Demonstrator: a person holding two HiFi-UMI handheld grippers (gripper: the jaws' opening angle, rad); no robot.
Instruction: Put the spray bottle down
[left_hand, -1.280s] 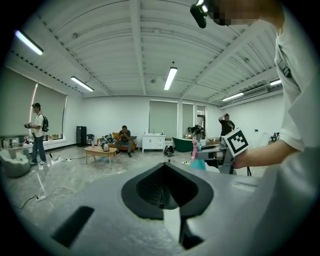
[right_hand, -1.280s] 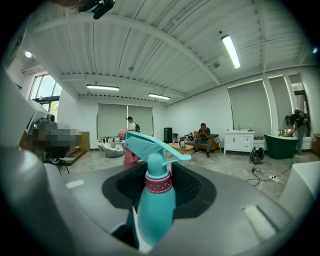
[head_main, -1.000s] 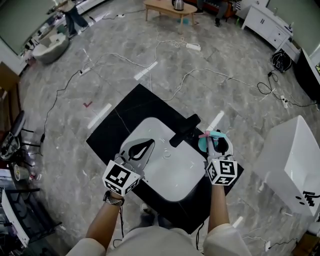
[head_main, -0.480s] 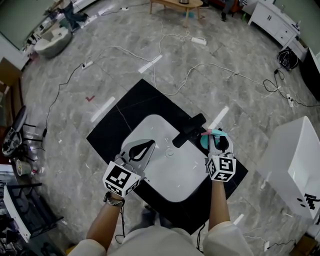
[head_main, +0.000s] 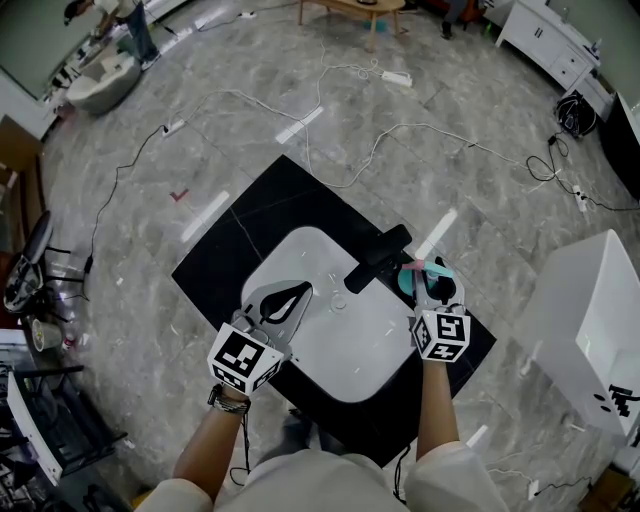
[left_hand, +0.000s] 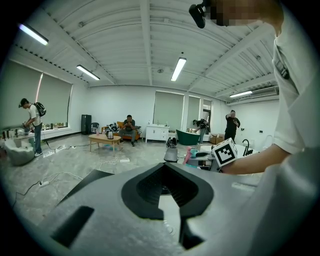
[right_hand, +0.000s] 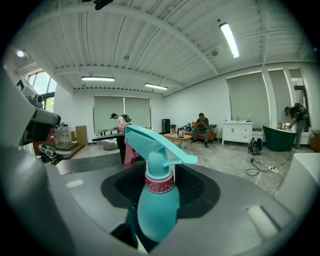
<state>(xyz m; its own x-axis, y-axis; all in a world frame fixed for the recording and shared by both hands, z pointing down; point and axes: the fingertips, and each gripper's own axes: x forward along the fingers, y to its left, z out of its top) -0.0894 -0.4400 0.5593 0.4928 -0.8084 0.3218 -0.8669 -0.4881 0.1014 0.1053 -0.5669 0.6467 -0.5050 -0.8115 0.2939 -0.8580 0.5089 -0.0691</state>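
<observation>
Site: a black counter (head_main: 258, 218) stands on a grey marble-pattern floor (head_main: 150, 250), with a white sink (head_main: 372, 352) set into it.
Operator: a person stands at the near edge of the counter and holds one gripper in each hand, forearms reaching over the sink.
Spray bottle (right_hand: 152, 206): teal body, pink collar, teal spray head and pink trigger. It is upright at the right side of the sink, just beside the faucet, over the black counter. Whether its base rests on the counter cannot be determined.
Right gripper (head_main: 426, 284): its jaws have just been opening a little. The bottle's body stands between them, and the pads lie against its sides, so the grip is on the bottle.
Left gripper (head_main: 305, 289): jaw tips together with nothing between them. It is held over the left part of the sink, well apart from the bottle.
Faucet (head_main: 377, 258): black, and set at an angle across the far right rim of the sink.
Surroundings: white cables (head_main: 395, 132) trail across the floor beyond the counter. A wooden table (head_main: 352, 7) stands at the far end of the room. A seated person (right_hand: 202, 128) is visible in the background of the right gripper view.
</observation>
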